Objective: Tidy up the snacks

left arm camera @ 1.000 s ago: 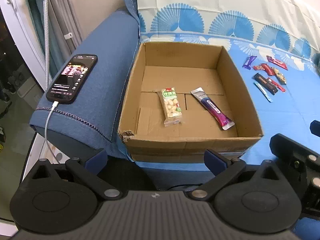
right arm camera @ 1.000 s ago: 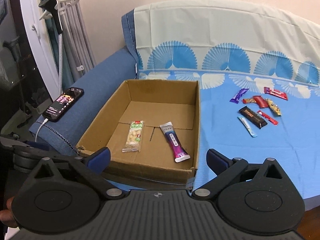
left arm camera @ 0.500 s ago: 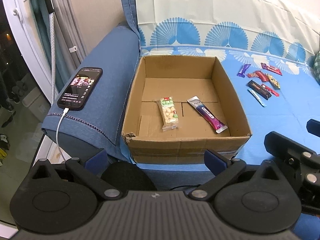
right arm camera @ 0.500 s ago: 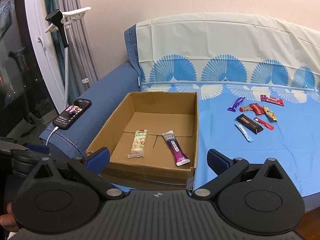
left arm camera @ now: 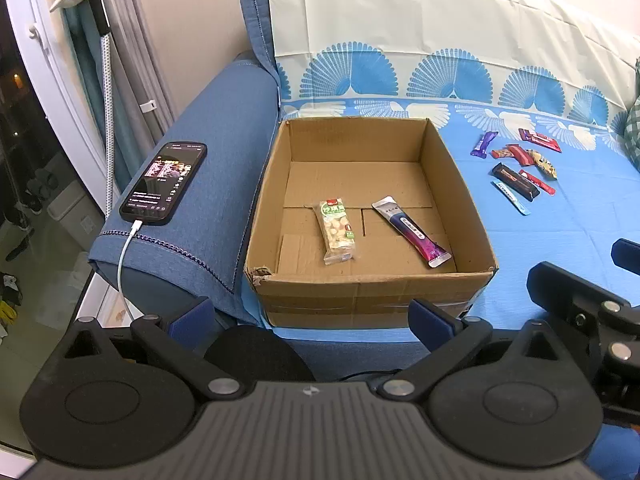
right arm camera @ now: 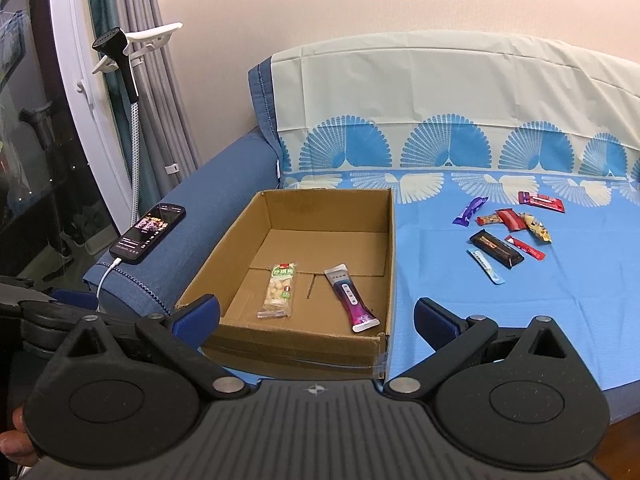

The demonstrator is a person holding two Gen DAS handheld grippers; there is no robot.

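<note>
Bright, even indoor light — sharp focus, fisheye-bent edges.

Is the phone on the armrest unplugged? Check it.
No. A white cable is plugged into the near end of the phone, which lies on the blue armrest.

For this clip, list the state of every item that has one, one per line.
Brown cardboard box: open-topped, holds two snacks.
Green nut packet: flat in box.
Purple stick sachet: flat in box.
Loose snack bars: outside box, on blue sheet.
Black phone: screen lit, cable plugged.
Left tongs: open, empty.
Right tongs: open, empty.
</note>
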